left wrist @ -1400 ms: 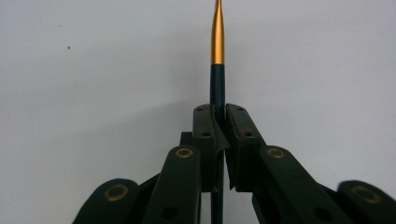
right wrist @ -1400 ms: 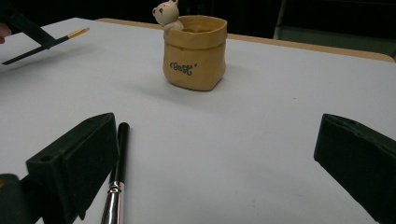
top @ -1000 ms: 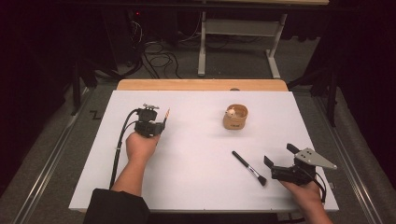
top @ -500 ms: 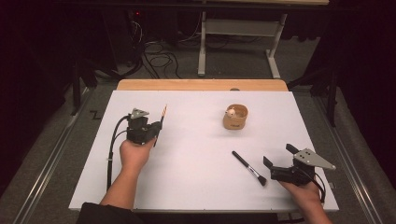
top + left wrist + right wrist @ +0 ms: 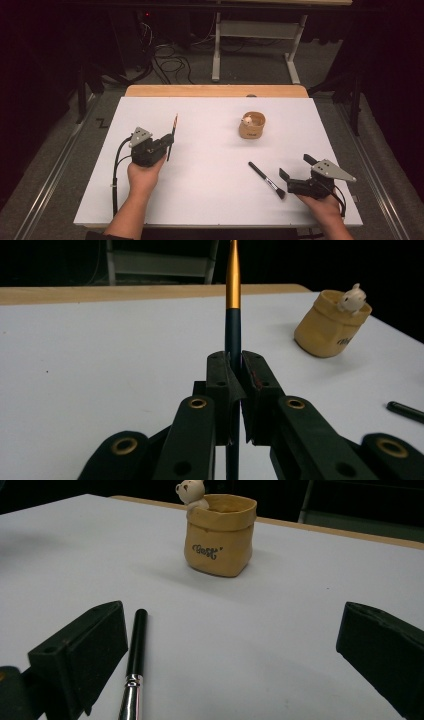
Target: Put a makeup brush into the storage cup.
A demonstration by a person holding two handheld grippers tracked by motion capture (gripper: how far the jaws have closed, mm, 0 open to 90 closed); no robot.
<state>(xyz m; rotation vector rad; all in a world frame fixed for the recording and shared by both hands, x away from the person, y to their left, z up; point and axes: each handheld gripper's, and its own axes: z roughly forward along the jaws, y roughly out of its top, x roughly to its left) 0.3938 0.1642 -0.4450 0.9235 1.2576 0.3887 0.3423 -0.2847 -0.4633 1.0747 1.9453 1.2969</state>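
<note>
High view | left tongs (image 5: 169,141) clamped on pencil (image 5: 172,134) | right tongs (image 5: 296,166) wide apart, holding nothing

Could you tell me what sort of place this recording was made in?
Probably a lab or workshop set up for recording, not a home: a white table under a fixed camera, loose cables on the grey floor behind it, a metal bench frame beyond, and dark surroundings.

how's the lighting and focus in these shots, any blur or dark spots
High view: the white table is evenly lit and the room behind is nearly black. Left gripper view: the brush clamped in the left hand-held gripper is sharp, background black. Right gripper view: the pot is crisp and casts a soft shadow.
</note>
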